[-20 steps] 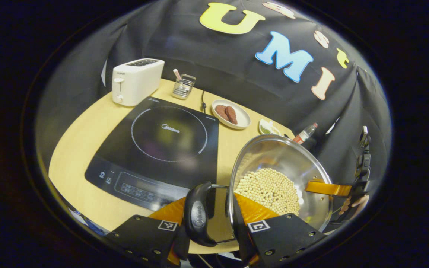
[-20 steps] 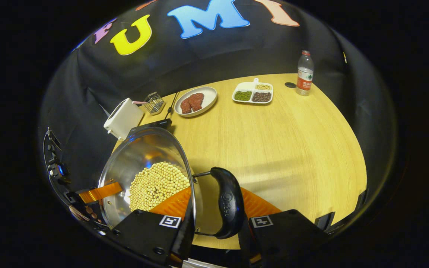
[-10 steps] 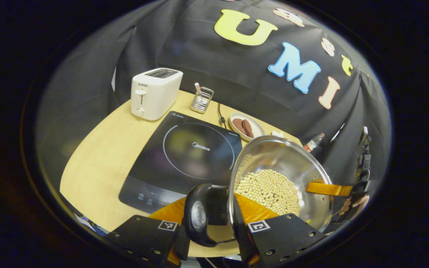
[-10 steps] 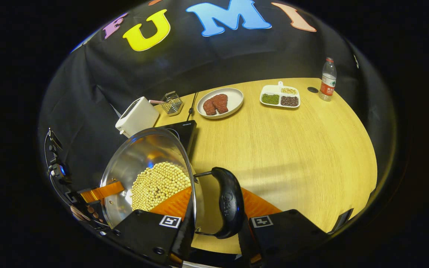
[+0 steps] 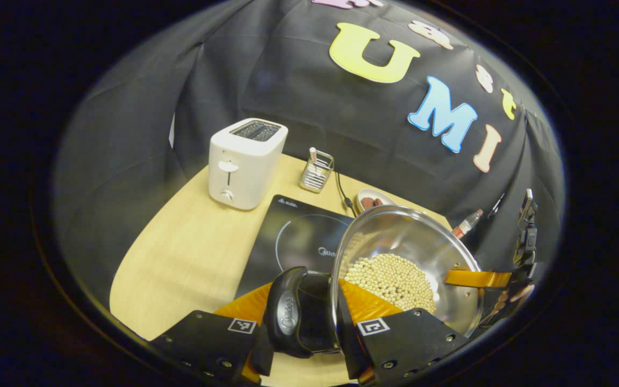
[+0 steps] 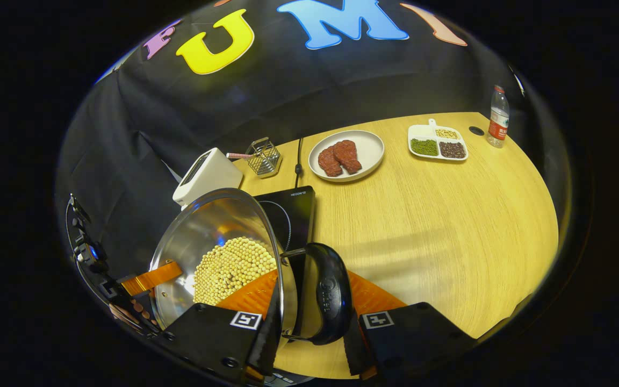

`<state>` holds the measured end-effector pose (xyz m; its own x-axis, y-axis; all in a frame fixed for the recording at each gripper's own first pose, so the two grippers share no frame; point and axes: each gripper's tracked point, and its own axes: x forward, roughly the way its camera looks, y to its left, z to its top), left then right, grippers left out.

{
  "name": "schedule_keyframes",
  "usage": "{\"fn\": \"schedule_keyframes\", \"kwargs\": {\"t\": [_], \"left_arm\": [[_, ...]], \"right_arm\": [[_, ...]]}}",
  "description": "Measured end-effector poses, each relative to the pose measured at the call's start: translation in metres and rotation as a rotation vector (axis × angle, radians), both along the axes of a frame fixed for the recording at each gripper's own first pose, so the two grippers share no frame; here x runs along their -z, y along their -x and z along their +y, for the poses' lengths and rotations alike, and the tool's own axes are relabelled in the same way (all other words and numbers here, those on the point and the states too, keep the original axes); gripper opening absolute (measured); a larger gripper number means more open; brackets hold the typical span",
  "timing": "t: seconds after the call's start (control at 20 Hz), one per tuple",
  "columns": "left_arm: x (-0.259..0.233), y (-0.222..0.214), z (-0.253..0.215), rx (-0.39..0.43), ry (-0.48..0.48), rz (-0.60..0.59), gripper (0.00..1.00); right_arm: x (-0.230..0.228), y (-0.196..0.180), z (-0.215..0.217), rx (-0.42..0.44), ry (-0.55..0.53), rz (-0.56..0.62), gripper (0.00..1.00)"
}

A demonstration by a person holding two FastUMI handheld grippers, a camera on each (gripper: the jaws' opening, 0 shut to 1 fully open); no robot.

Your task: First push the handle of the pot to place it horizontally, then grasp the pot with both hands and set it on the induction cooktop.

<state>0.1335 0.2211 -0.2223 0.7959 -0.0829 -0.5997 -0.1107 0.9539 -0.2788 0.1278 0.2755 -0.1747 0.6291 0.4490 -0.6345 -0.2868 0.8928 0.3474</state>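
A steel pot (image 5: pixel 411 242) holding soybeans (image 5: pixel 393 277) hangs in the air between both grippers, lifted off the table. My left gripper (image 5: pixel 309 322) is shut across the pot's wall and its black side handle (image 5: pixel 287 312), one finger inside the pot. On the opposite side, my right gripper (image 6: pixel 309 328) clamps the other black handle (image 6: pixel 331 293) and the pot (image 6: pixel 213 231) wall the same way. The black induction cooktop (image 5: pixel 299 236) lies just behind and partly under the pot; in the right gripper view the cooktop (image 6: pixel 293 212) shows beside the rim.
A white toaster (image 5: pixel 245 161) and a wire holder (image 5: pixel 316 172) stand behind the cooktop. A plate of meat (image 6: pixel 347 156), a divided dish (image 6: pixel 438 145) and a water bottle (image 6: pixel 497 115) sit along the back of the wooden table (image 6: pixel 438 226).
Both grippers have carried the pot sideways toward the cooktop. The cooktop now lies partly hidden under the pot, and the toaster looks closer.
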Motion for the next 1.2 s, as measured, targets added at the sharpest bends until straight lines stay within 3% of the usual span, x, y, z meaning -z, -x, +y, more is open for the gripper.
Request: {"fn": "schedule_keyframes", "kwargs": {"t": [0.1, 0.15, 0.3, 0.55, 0.6, 0.95, 1.0, 1.05, 1.15, 1.2], "left_arm": [[0.004, -0.012, 0.013, 0.0, 0.006, 0.002, 0.49], [0.007, -0.018, 0.019, 0.001, 0.008, 0.005, 0.5], [0.017, -0.039, 0.033, 0.012, 0.009, 0.011, 0.53], [0.03, -0.077, 0.051, 0.036, -0.009, 0.019, 0.55], [0.031, -0.083, 0.054, 0.037, -0.013, 0.017, 0.55], [0.054, -0.114, 0.068, 0.053, -0.037, 0.019, 0.56], [0.056, -0.116, 0.067, 0.054, -0.041, 0.02, 0.55], [0.054, -0.116, 0.067, 0.055, -0.046, 0.008, 0.53], [0.059, -0.117, 0.07, 0.061, -0.063, 0.017, 0.56], [0.059, -0.116, 0.068, 0.058, -0.058, 0.019, 0.53]], "right_arm": [[-0.001, -0.012, 0.014, 0.002, 0.0, -0.003, 0.5], [0.0, -0.017, 0.02, 0.005, 0.0, -0.001, 0.53], [0.009, -0.032, 0.033, 0.018, -0.001, 0.0, 0.5], [0.023, -0.06, 0.053, 0.044, -0.01, 0.014, 0.53], [0.026, -0.066, 0.056, 0.046, -0.01, 0.015, 0.5], [0.05, -0.101, 0.069, 0.047, 0.003, 0.027, 0.54], [0.051, -0.101, 0.069, 0.052, 0.01, 0.019, 0.5], [0.052, -0.102, 0.065, 0.048, 0.027, 0.009, 0.5], [0.064, -0.106, 0.067, 0.05, 0.055, 0.013, 0.56], [0.065, -0.105, 0.067, 0.047, 0.056, 0.018, 0.53]]}}
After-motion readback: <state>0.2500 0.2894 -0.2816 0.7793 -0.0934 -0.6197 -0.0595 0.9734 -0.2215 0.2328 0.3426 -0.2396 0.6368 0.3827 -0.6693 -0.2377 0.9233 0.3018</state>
